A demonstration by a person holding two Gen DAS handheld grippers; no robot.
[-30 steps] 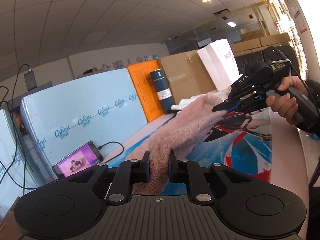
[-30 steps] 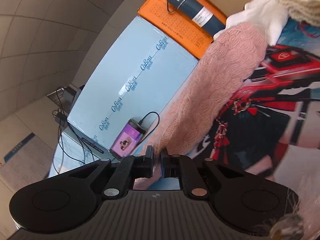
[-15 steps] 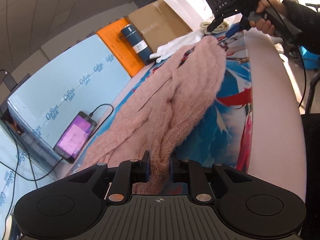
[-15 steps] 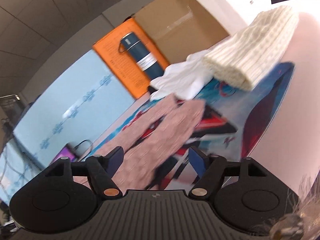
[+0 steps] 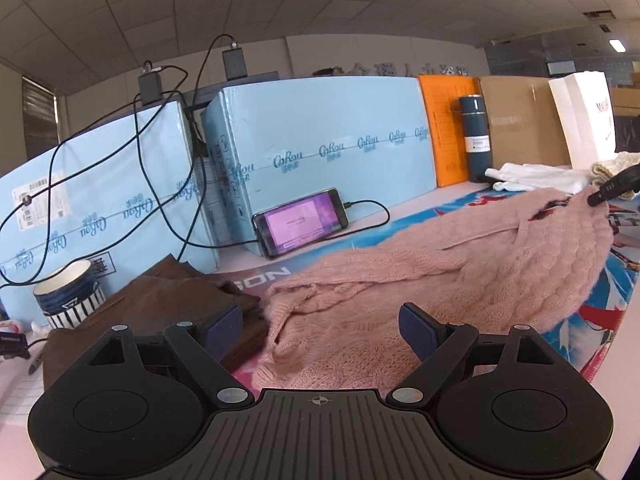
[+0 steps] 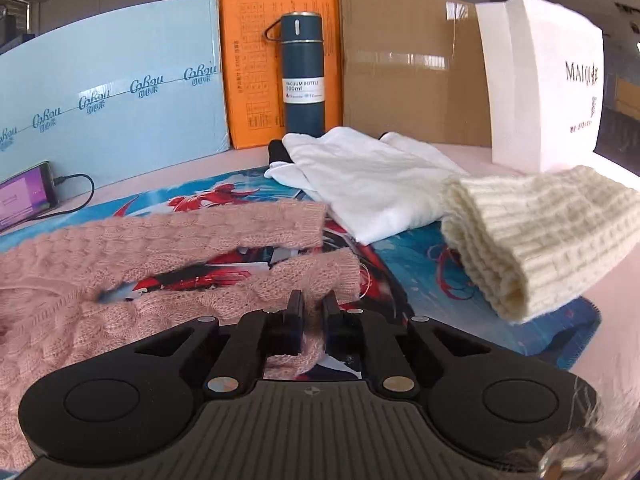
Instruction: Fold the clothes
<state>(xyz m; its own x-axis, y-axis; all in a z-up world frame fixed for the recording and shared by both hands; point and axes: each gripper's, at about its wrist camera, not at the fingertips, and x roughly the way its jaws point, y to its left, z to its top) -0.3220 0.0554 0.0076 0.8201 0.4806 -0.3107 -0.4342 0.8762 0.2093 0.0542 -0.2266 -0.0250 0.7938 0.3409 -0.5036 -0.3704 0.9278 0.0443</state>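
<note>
A pink cable-knit sweater [image 5: 440, 280] lies spread across the printed mat [image 5: 616, 288], its two sleeves [image 6: 224, 232] stretching toward the right. Over its near-left end my left gripper [image 5: 320, 332] stands open, nothing between its fingers. My right gripper [image 6: 313, 310] is shut on the sweater's edge [image 6: 308, 354], just behind the nearer sleeve cuff [image 6: 336, 276]. In the left wrist view the right gripper's black tip [image 5: 612, 192] shows at the sweater's far end.
A brown garment [image 5: 160, 308] and a striped cup [image 5: 68, 296] lie left of the sweater. A phone [image 5: 300, 222] leans on the blue boxes [image 5: 320, 140]. A white garment [image 6: 380, 184], a folded cream knit [image 6: 540, 232], a blue bottle [image 6: 300, 76] and a white bag [image 6: 540, 92] sit at the right.
My left gripper has let go of the sweater and opened. The right gripper, open half a second ago, has shut on the sweater's edge. The sweater now lies flat on the mat.
</note>
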